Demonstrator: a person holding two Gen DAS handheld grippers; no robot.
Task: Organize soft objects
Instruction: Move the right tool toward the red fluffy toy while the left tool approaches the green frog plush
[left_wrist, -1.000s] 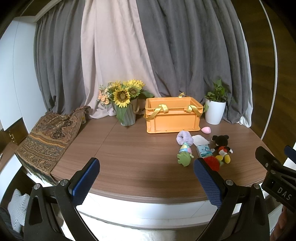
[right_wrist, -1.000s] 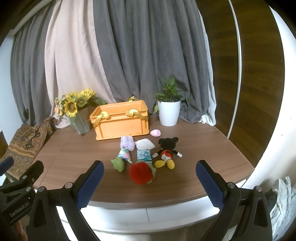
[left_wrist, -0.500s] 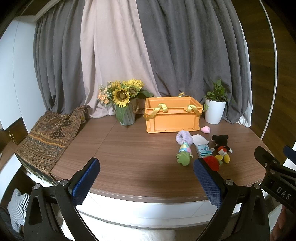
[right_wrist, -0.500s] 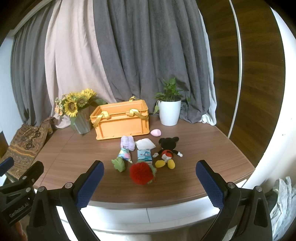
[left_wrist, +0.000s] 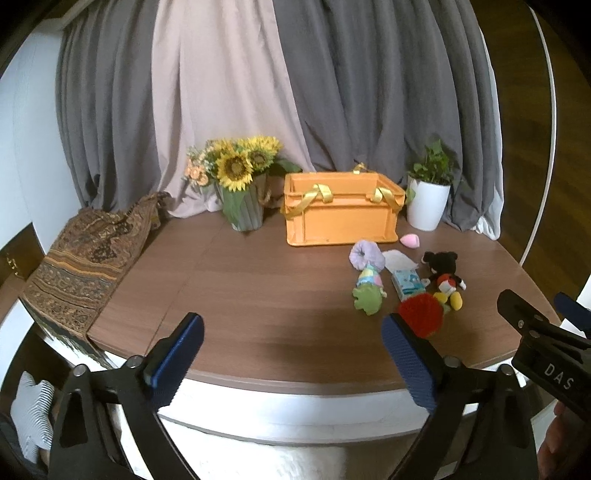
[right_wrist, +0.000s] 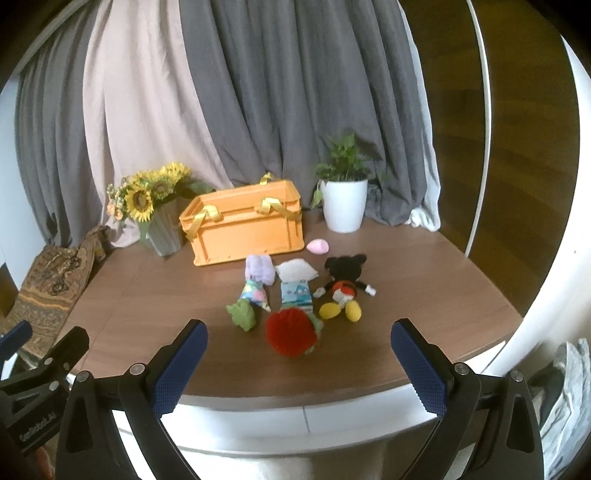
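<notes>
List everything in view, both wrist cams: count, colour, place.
crate: 1, orange, yellow ribbons, table rear centre
sunflower vase: 1, grey-green, left of crate
potted plant: 1, white pot, right of crate
patterned cloth: 1, brown, table's left edge
soft toys: 7, before crate: pink egg, lilac scrunchie, white pad, mouse plush, pastel frog doll, blue packet, red pom-pom
left gripper: open
right gripper: open

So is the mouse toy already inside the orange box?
No, the mouse toy lies on the table, in front of the orange box.
</notes>
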